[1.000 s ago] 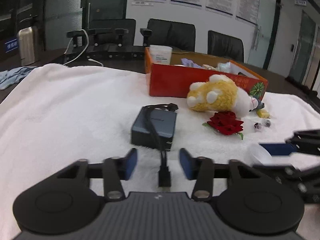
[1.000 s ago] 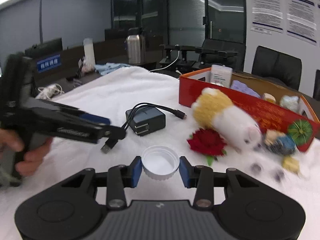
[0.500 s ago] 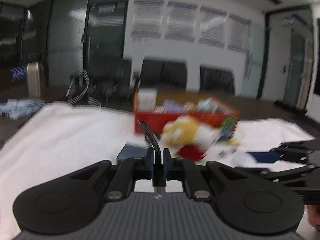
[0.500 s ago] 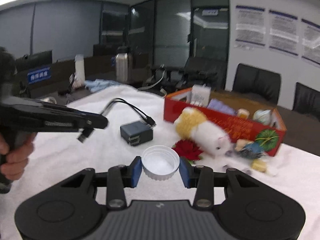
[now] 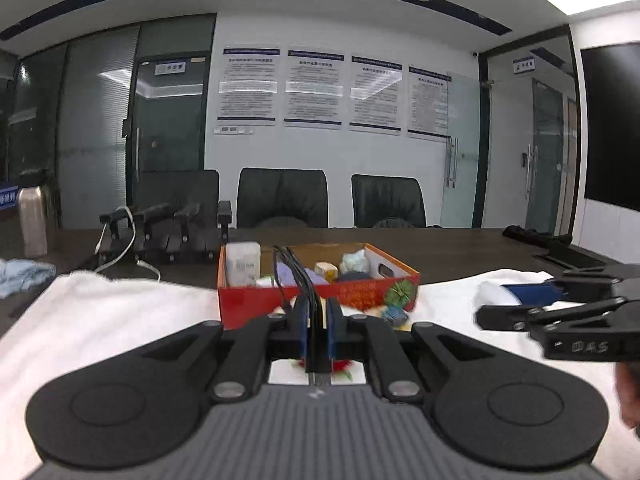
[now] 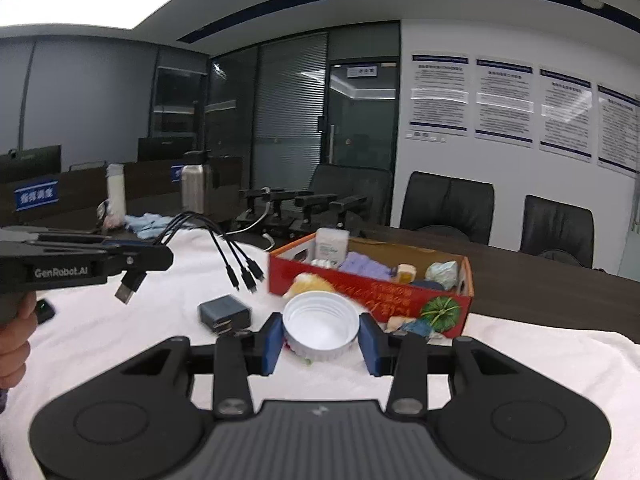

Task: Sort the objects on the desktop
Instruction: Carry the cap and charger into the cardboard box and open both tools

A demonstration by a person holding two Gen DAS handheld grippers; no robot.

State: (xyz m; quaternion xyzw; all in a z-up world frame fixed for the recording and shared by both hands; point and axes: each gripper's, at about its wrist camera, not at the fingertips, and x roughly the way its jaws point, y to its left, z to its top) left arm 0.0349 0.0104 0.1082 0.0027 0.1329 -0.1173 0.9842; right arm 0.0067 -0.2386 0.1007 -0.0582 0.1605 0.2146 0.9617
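The black cable (image 6: 208,236) has now been lifted clear of the white towel (image 6: 132,320), where a second ago it lay across the grey charger (image 6: 225,314). It is pinched near its USB plug between the pressed-together fingers of the left gripper (image 5: 316,330), and its three small plugs are seen dangling in the air to the left of the red box (image 6: 372,284). The charger is left on the towel, near the box. The white lid (image 6: 320,326) is held between the blue pads of the right gripper (image 6: 322,338), as before, but has been raised and is now seen in front of the box's near wall.
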